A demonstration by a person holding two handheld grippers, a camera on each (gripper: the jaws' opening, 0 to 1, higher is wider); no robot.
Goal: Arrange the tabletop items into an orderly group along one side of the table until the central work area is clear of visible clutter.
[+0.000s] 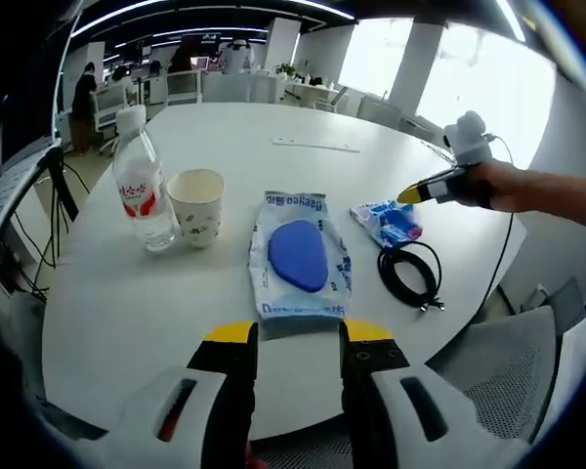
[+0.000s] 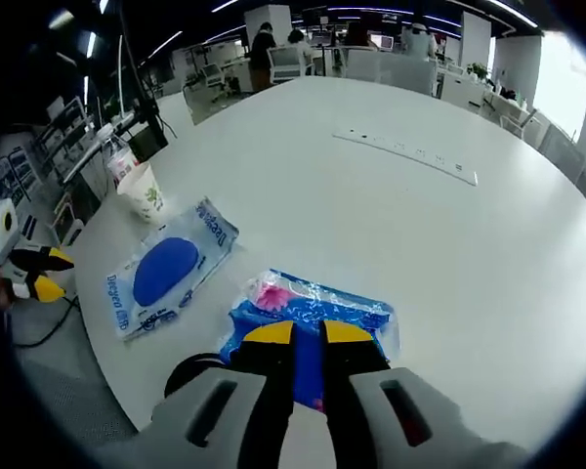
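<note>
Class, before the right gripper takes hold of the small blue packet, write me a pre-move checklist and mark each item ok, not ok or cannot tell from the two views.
1. Right gripper lined up over the small blue packet: ok, its fingers hang just above it.
2. Fingers apart enough to take the packet: not ok, the gap looks narrow.
3. Black cable free of the packet: cannot tell, it lies close beside it.
4. Left gripper out of the way: ok, it sits at the table edge near the wipes pack.
5. Paper cup and water bottle upright: ok.
</note>
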